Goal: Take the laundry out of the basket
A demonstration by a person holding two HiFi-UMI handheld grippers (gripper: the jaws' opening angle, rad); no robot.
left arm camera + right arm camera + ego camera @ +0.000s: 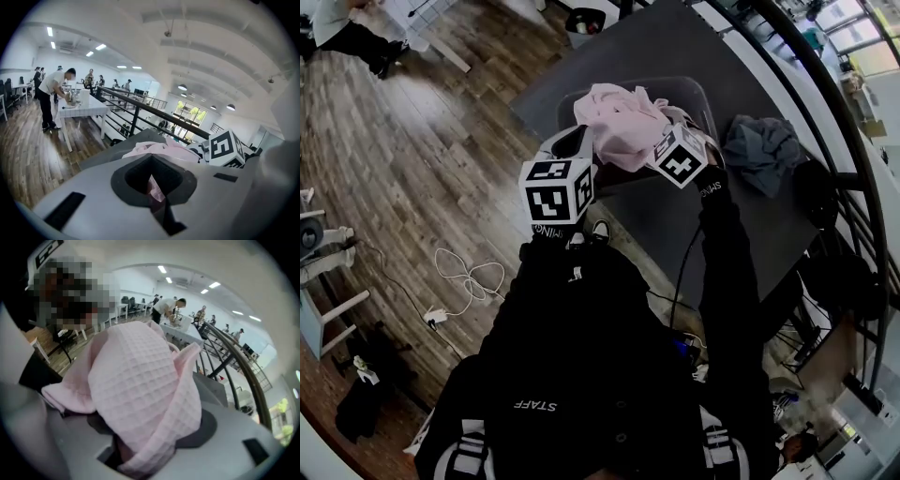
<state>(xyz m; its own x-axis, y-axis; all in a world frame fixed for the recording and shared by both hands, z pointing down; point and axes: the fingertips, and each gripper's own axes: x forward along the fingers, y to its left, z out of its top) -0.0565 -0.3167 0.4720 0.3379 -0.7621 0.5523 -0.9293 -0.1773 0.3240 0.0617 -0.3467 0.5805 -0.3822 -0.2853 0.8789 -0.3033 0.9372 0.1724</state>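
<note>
A pink waffle-weave cloth is bunched up above the dark basket, which stands on a dark table. My left gripper is at the cloth's left side, and a strip of the pink cloth sits pinched in its jaws. My right gripper is at the cloth's right side. In the right gripper view the cloth wells up out of the right gripper and hides the jaws. The basket's inside is hidden by the cloth.
A grey garment lies crumpled on the table to the right of the basket. A black railing runs along the far right. On the wooden floor to the left lies a white cable. A dark bin stands beyond the table.
</note>
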